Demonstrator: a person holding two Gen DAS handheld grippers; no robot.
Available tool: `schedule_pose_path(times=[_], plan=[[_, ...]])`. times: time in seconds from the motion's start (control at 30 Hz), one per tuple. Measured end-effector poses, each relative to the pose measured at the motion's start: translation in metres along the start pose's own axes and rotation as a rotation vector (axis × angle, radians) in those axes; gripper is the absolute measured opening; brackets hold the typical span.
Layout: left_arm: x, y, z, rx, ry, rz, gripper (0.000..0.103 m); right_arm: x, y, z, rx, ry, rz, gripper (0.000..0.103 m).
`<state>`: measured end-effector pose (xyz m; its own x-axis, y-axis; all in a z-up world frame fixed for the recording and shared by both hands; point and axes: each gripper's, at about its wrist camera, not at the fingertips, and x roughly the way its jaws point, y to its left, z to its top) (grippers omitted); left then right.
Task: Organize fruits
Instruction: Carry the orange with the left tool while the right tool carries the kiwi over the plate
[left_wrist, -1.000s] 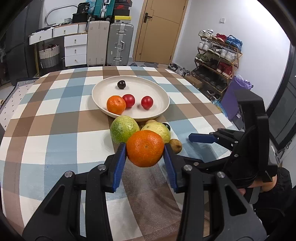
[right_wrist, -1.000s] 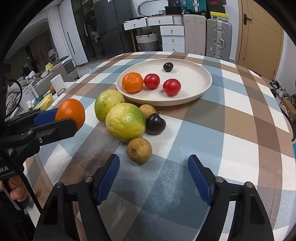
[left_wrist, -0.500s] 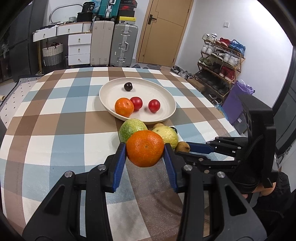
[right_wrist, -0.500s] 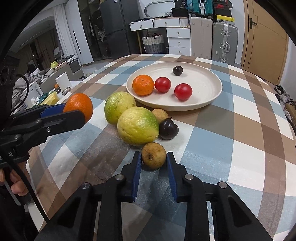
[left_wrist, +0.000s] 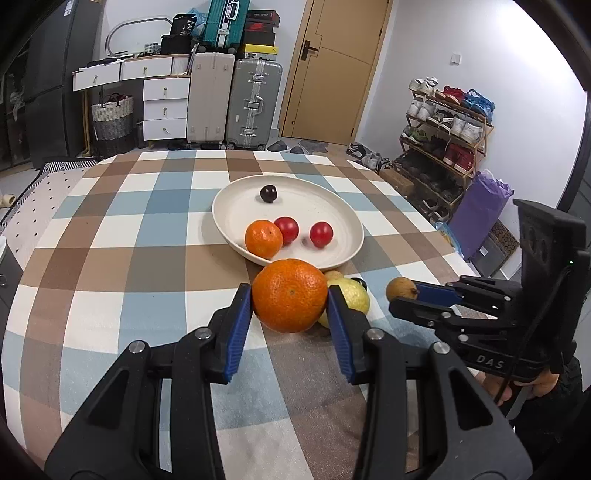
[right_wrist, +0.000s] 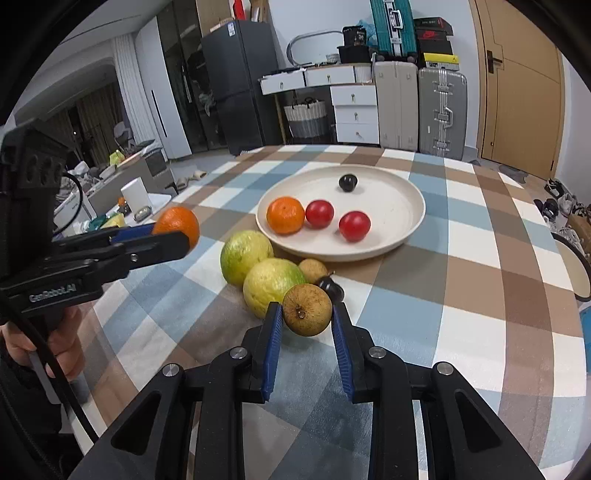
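Observation:
My left gripper (left_wrist: 290, 306) is shut on a large orange (left_wrist: 290, 295), held above the checked tablecloth just in front of the white plate (left_wrist: 343, 214). My right gripper (right_wrist: 306, 317) is shut on a small brown round fruit (right_wrist: 306, 309), lifted off the cloth; the same brown fruit (left_wrist: 400, 288) shows at the right in the left wrist view. The plate (right_wrist: 399, 206) holds a small orange (right_wrist: 285, 215), two red fruits (right_wrist: 319, 213) (right_wrist: 354, 225) and a dark plum (right_wrist: 347, 182). On the cloth lie two green-yellow fruits (right_wrist: 245, 255) (right_wrist: 271, 282), another brown fruit (right_wrist: 312, 269) and a dark plum (right_wrist: 330, 287).
The round table's far edge (left_wrist: 229, 153) faces suitcases (left_wrist: 253, 99) and white drawers (left_wrist: 164, 107). A shoe rack (left_wrist: 443, 122) stands at the right. A person's hand (right_wrist: 55, 336) holds the left gripper's handle. Checked cloth (right_wrist: 498, 295) stretches right of the fruit.
The right gripper closed on the small brown fruit and lifted it off the cloth. The left gripper kept the large orange and tilted slightly, so the plate sits farther up the view.

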<state>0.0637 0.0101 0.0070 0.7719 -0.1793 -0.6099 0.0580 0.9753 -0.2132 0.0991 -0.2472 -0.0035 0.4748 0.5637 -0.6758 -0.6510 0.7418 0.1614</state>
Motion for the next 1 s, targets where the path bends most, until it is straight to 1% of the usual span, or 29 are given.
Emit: schedule_pose_path(times=[0.13,0.47,0.77,1.0], plan=[[0.002,0.003,0.007,-0.001,-0.014,0.007,0.038,-0.006,-0.001,0.006,0.006,-0.035,0.009,0.028],[0.013,0.008,0.021,0.003,-0.026,0.014,0.038,-0.011,-0.009,0.016,0.037,-0.088,0.045,0.028],[0.028,0.007,0.038,0.018,-0.035,0.018,0.038,-0.008,-0.018,0.03,0.053,-0.124,0.042,0.028],[0.046,0.008,0.05,0.032,-0.035,0.036,0.038,-0.002,-0.027,0.042,0.072,-0.146,0.046,0.028]])
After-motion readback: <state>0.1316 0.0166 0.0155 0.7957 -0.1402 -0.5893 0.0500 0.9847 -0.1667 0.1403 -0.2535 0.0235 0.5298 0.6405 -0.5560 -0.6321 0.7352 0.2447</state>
